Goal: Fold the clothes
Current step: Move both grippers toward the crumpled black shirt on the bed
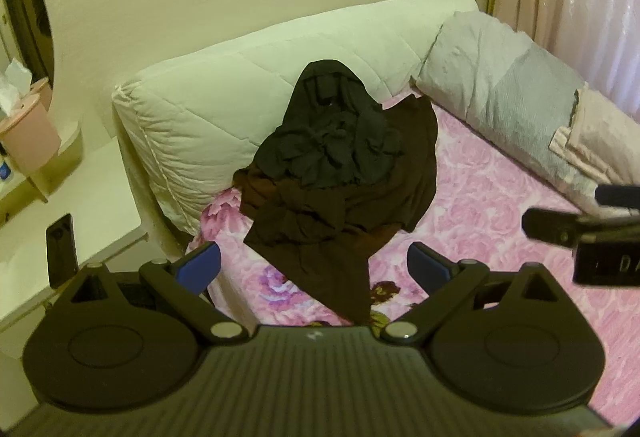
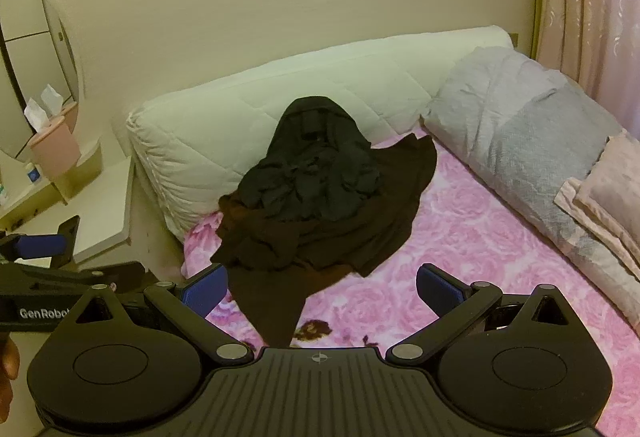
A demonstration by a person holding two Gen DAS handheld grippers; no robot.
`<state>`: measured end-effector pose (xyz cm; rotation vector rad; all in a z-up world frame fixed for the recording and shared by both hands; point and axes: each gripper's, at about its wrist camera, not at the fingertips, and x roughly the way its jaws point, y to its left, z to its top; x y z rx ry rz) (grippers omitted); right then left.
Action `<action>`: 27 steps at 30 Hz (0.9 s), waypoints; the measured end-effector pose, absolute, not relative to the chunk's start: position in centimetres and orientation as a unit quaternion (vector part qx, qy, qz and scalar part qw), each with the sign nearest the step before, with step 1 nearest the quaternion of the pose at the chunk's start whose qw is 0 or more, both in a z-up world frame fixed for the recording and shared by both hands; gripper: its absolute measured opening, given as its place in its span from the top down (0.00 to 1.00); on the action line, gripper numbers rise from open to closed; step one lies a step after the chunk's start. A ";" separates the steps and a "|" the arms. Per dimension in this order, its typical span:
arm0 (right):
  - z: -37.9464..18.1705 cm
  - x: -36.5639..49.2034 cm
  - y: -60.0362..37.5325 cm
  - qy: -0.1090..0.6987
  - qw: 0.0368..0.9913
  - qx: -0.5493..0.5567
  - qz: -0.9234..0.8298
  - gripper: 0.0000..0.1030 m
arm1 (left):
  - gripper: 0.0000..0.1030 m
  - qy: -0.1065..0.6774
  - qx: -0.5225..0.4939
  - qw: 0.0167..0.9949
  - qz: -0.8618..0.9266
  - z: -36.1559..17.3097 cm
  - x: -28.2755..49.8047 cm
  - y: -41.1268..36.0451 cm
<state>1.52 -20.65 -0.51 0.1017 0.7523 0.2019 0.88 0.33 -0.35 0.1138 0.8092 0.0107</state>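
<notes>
While both your left gripper (image 1: 314,261) and right gripper (image 2: 322,287) hang spread and empty, the black garment (image 1: 332,141) sits crumpled on the brown one (image 1: 340,221) on the bed (image 1: 480,197) just ahead, so no fold shows and both need folding.

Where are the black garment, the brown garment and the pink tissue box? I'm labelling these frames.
black garment (image 1: 332,141), left wrist view, crumpled middle
brown garment (image 2: 320,245), right wrist view, spread lower part
pink tissue box (image 2: 54,149), right wrist view, front side
</notes>
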 end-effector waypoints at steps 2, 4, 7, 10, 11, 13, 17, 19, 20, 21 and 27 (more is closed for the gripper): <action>-0.5 1.7 -20.8 0.372 0.921 0.051 0.099 0.00 | 0.05 0.395 0.058 0.917 0.002 -0.6 1.4 0.5; -0.5 1.8 -20.9 0.378 0.919 0.052 0.100 0.00 | 0.05 0.397 0.060 0.916 -0.002 -0.8 2.0 0.7; -0.7 2.8 -20.5 0.382 0.919 0.041 0.087 0.00 | 0.05 0.399 0.063 0.915 -0.007 -1.1 2.8 1.0; -1.5 4.1 -20.3 0.384 0.919 0.050 0.076 0.00 | 0.05 0.402 0.067 0.913 -0.012 -1.4 3.6 1.3; -1.5 4.1 -20.4 0.379 0.921 0.055 0.074 0.00 | 0.05 0.402 0.067 0.913 -0.013 -1.5 3.9 1.5; -1.6 4.4 -20.3 0.377 0.922 0.056 0.073 0.00 | 0.05 0.401 0.067 0.913 -0.013 -1.8 4.2 1.7; -2.2 4.9 -20.0 0.378 0.921 0.058 0.073 0.00 | 0.05 0.404 0.072 0.912 -0.012 -2.3 4.7 1.9; -2.3 5.2 -19.9 0.382 0.919 0.059 0.075 0.00 | 0.05 0.407 0.071 0.911 -0.013 -2.4 4.9 2.1; -2.4 5.4 -19.8 0.385 0.918 0.059 0.076 0.00 | 0.05 0.408 0.070 0.910 -0.013 -2.4 5.0 2.3; -2.4 5.6 -19.7 0.387 0.917 0.060 0.078 0.00 | 0.05 0.409 0.068 0.910 -0.012 -2.4 5.2 2.4; -2.6 6.7 -18.9 0.393 0.914 0.054 0.085 0.00 | 0.05 0.413 0.059 0.909 -0.003 -2.5 5.6 3.2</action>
